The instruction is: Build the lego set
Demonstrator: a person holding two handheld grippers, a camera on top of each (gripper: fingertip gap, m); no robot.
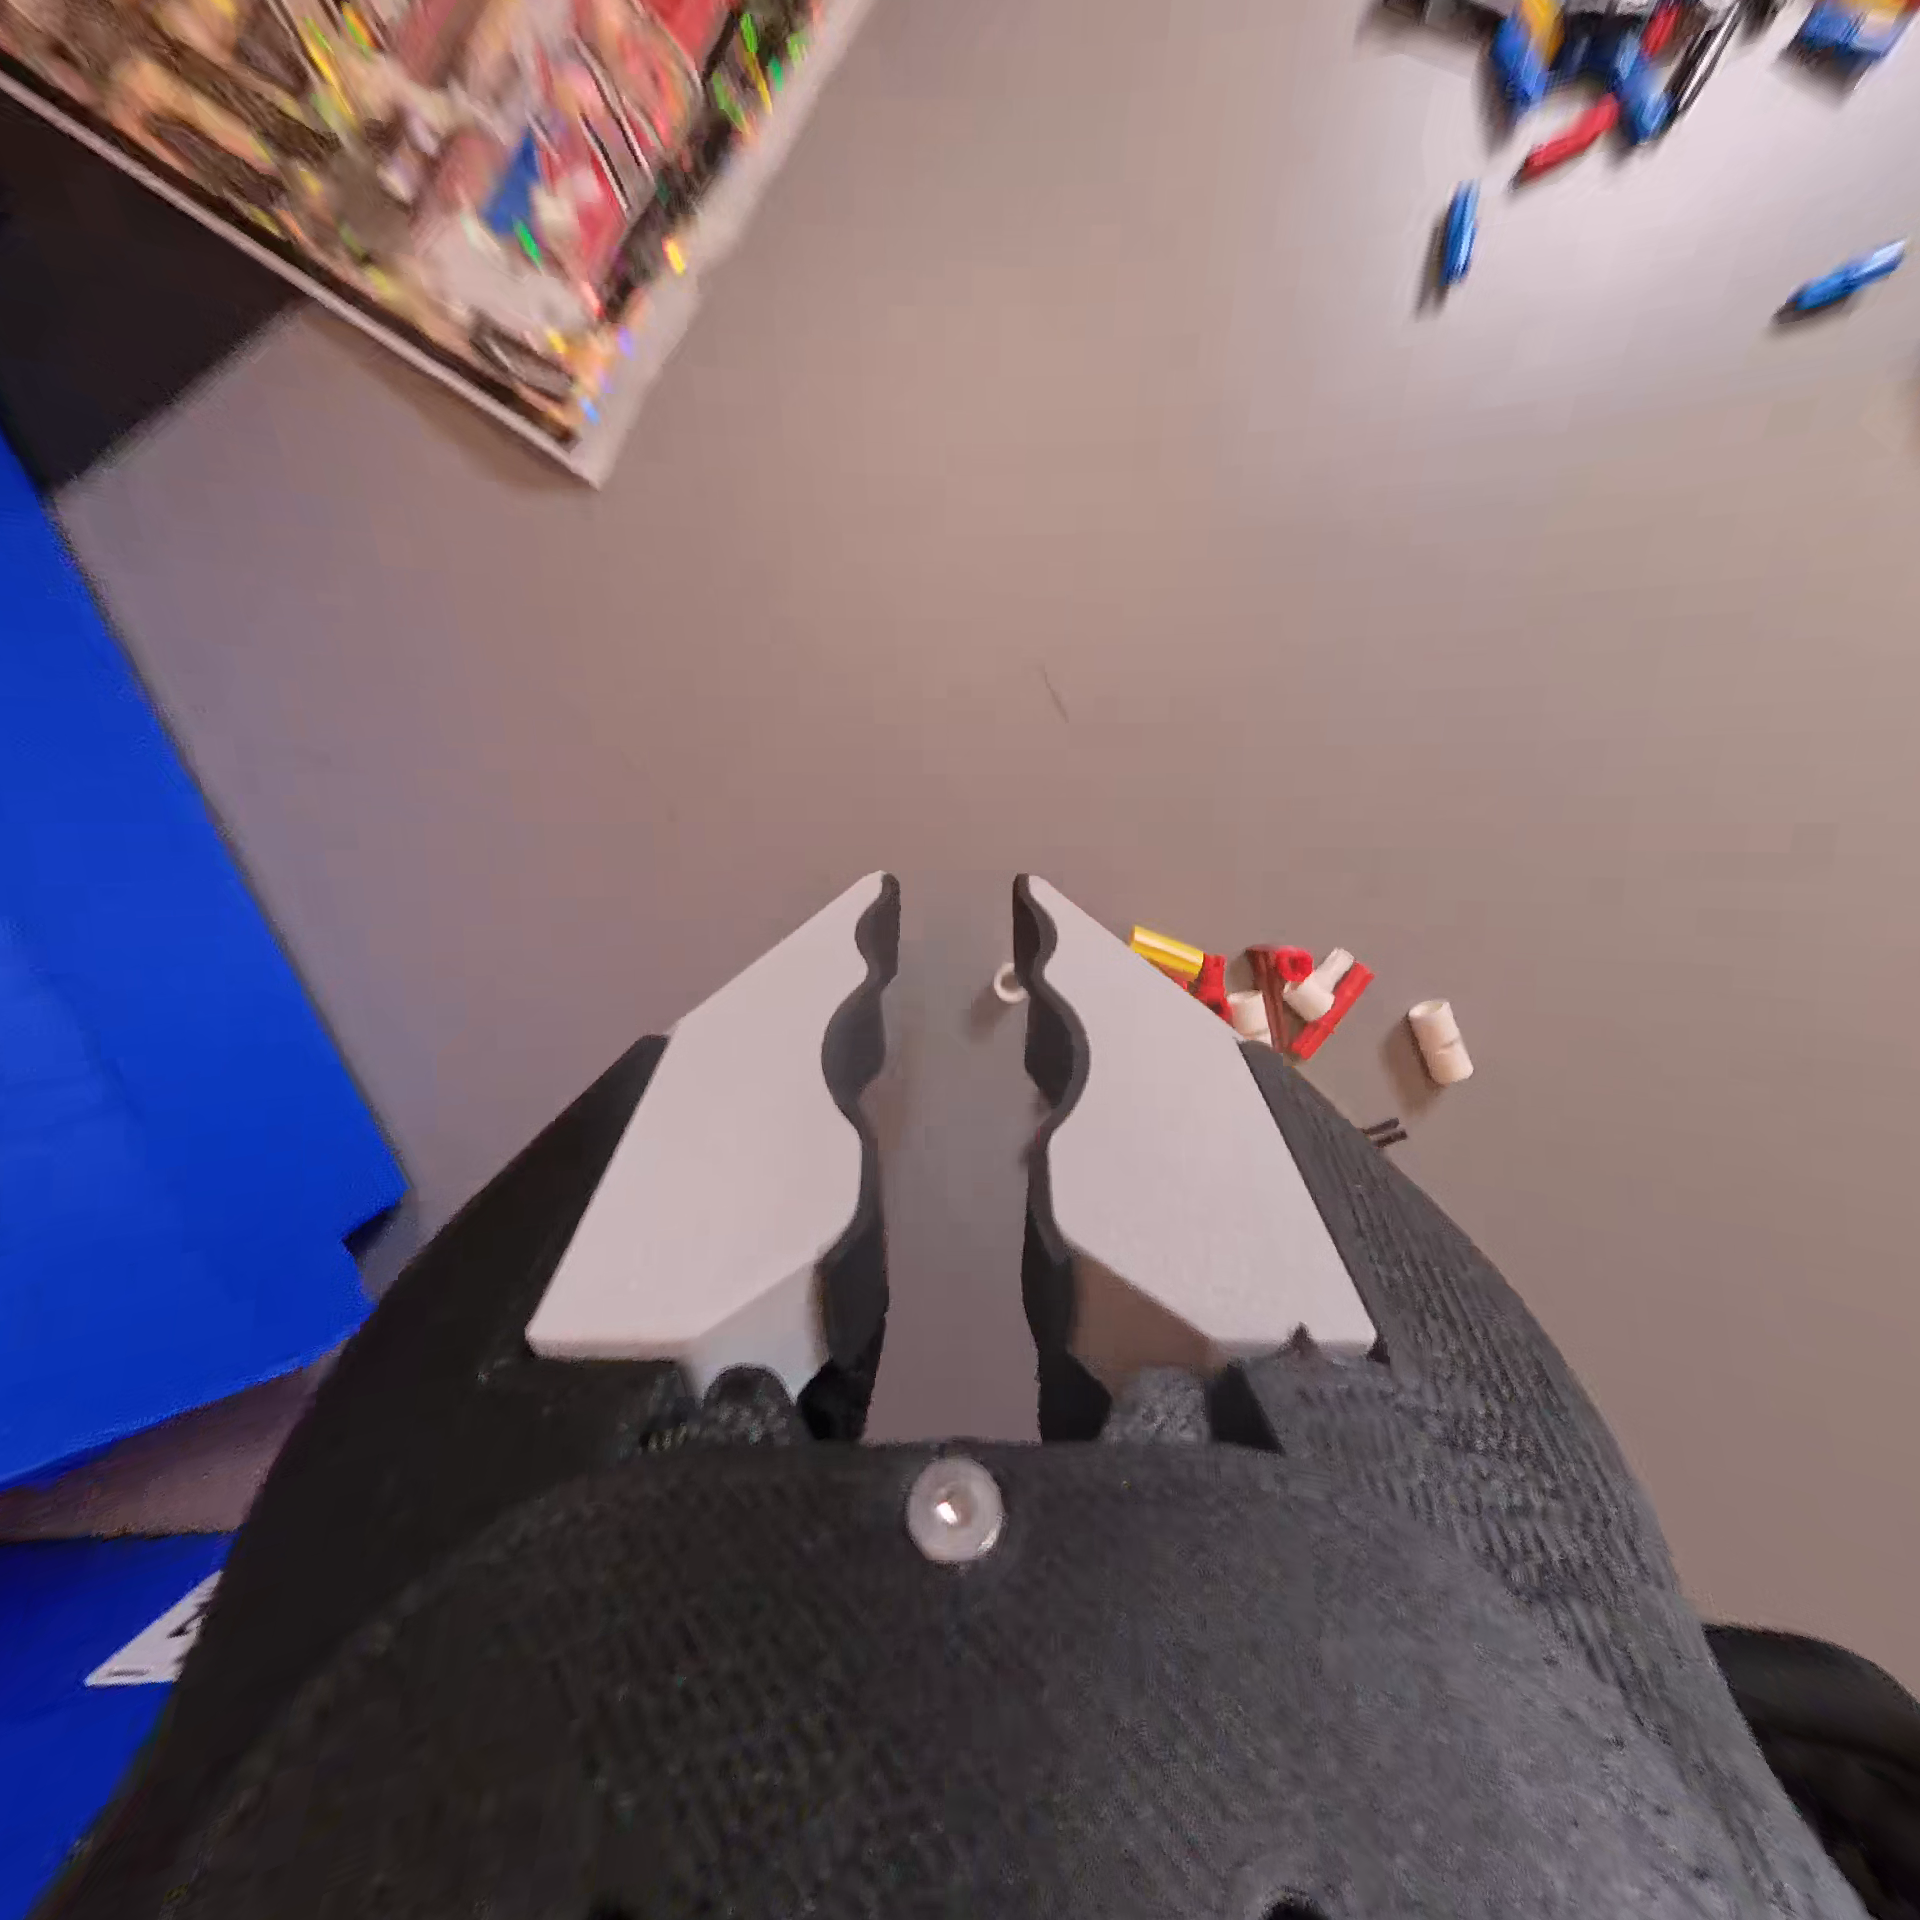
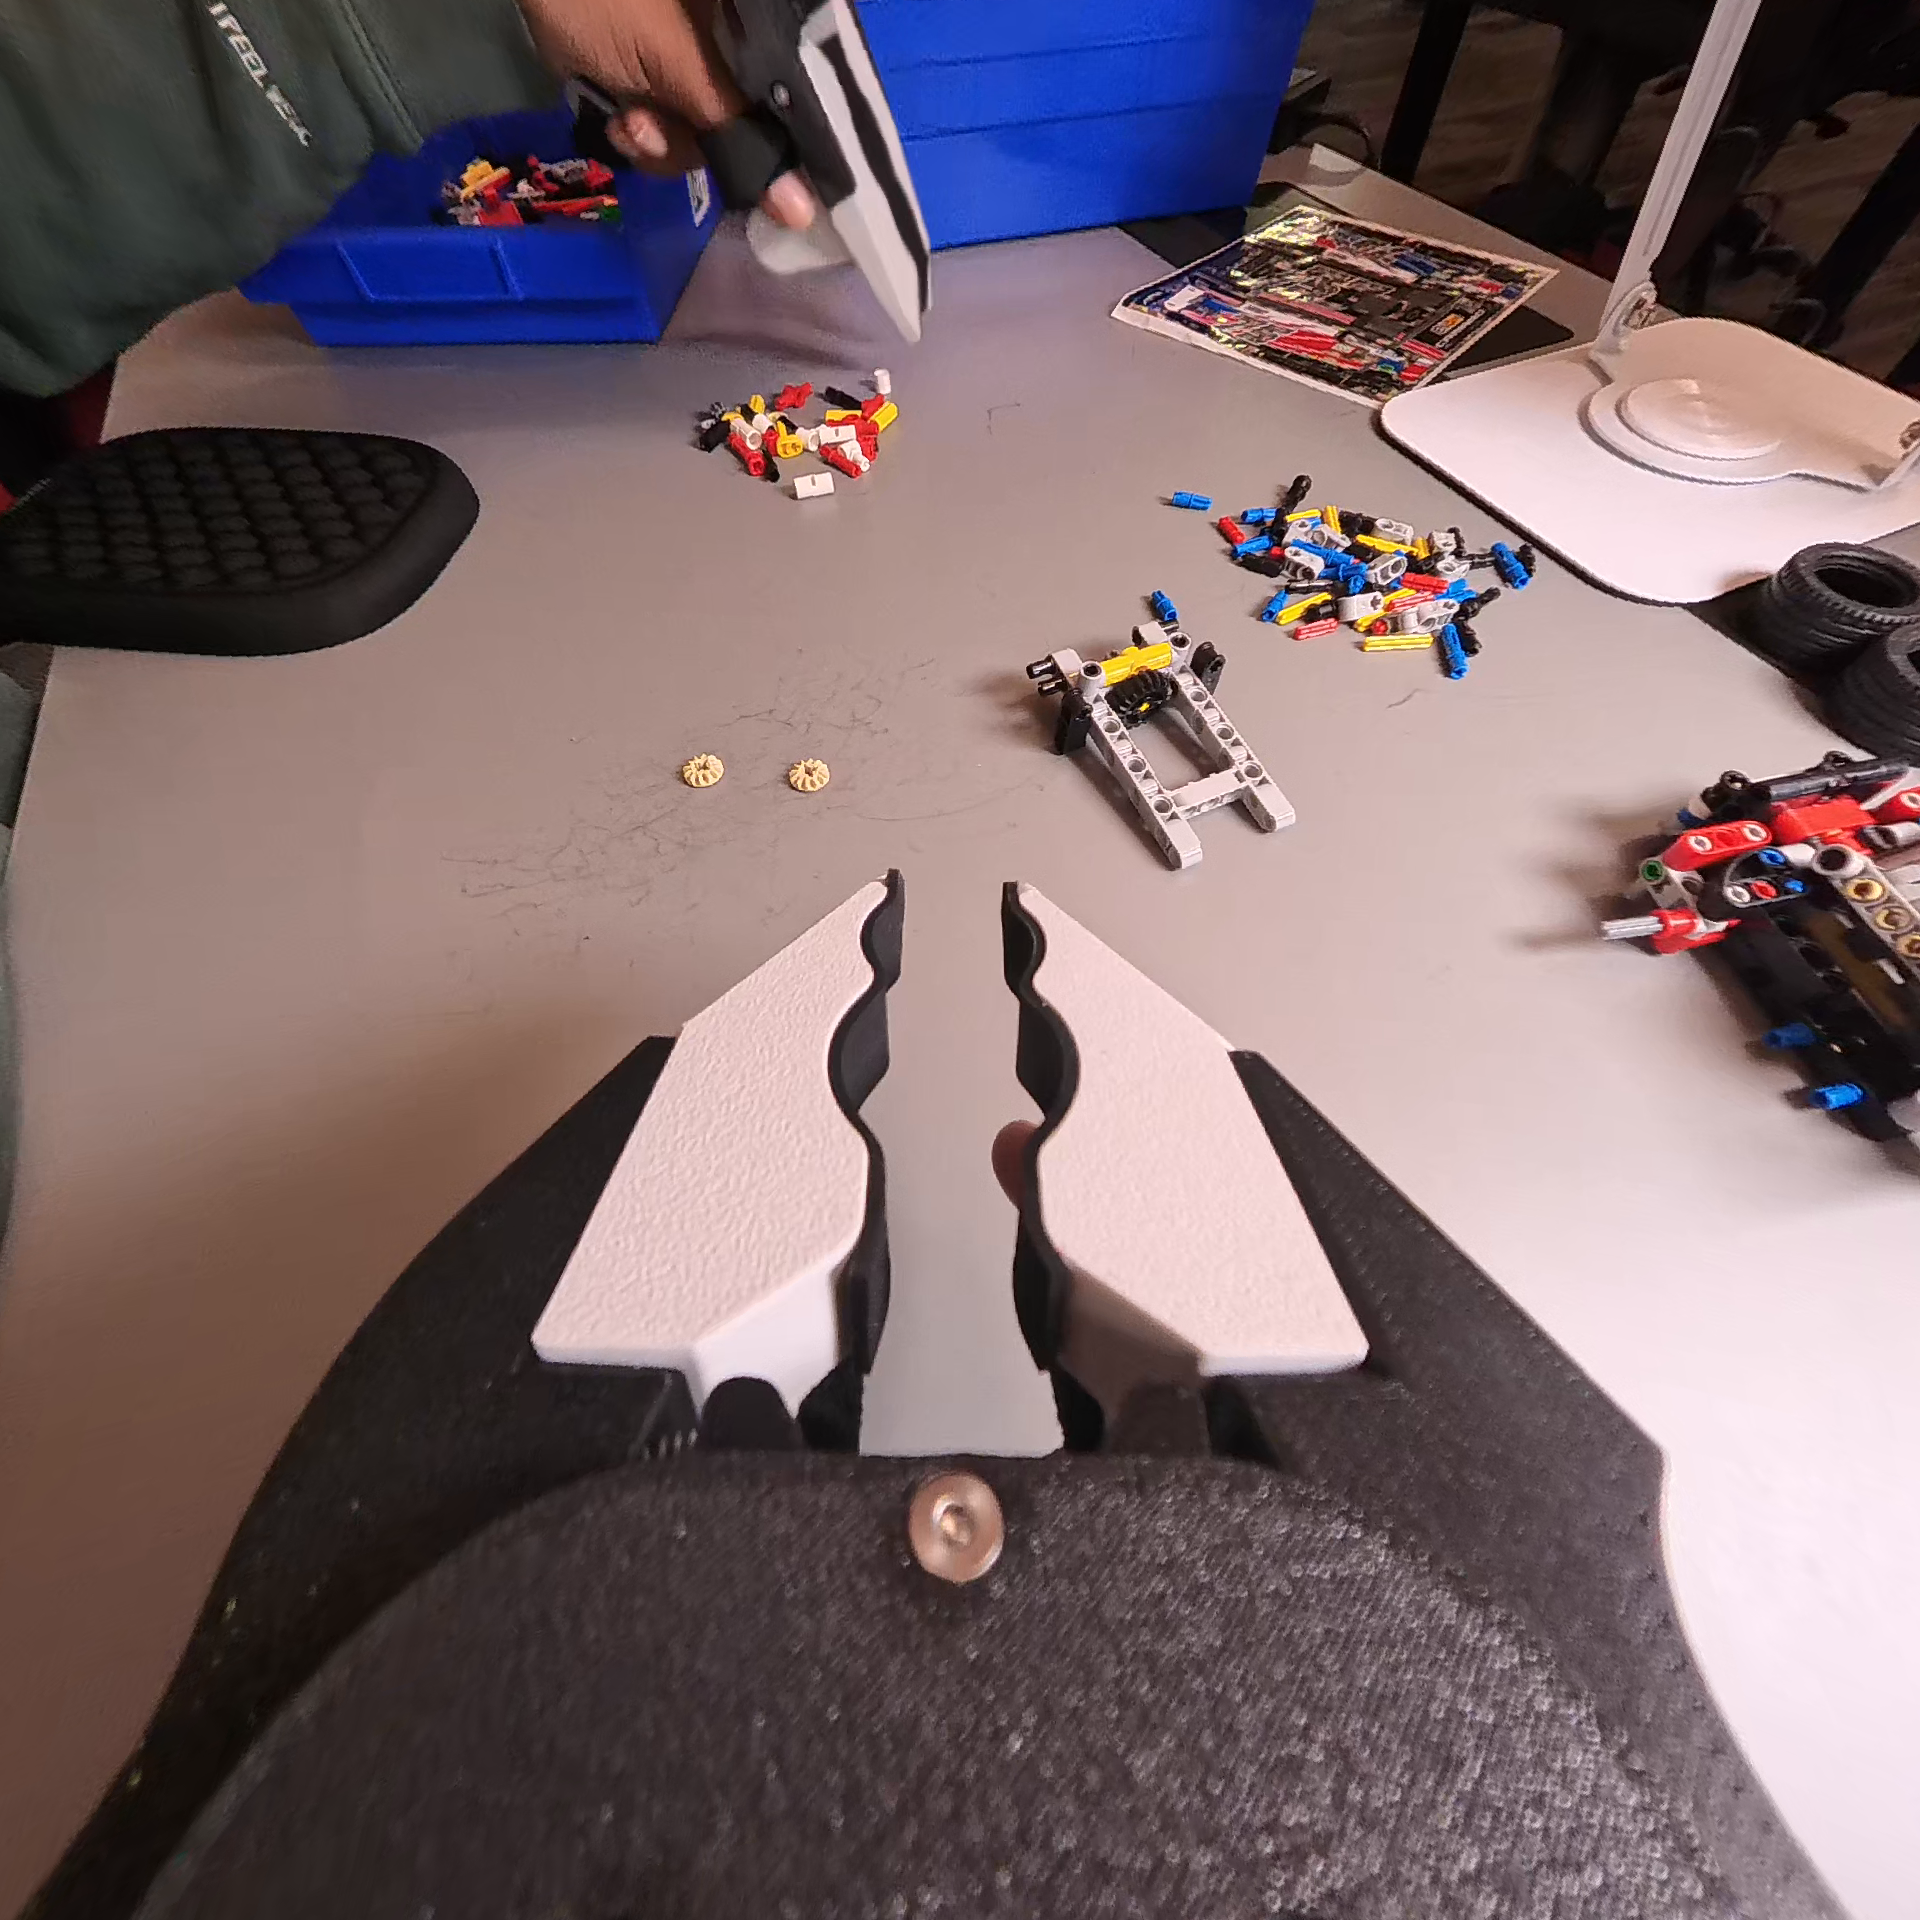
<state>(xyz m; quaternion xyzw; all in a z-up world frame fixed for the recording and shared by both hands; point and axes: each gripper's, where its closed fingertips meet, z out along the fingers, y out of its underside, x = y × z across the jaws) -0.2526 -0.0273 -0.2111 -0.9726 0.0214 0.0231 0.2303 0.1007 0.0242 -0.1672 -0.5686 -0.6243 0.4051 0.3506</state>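
While both grippers gape, lego pieces (image 2: pixel 1371 577) litter the grey table (image 2: pixel 416 987)

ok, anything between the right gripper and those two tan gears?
Nothing visible. The right gripper is open and empty, and bare table runs from its tips to the two tan gears. The grey frame sits off to the right, clear of that line.
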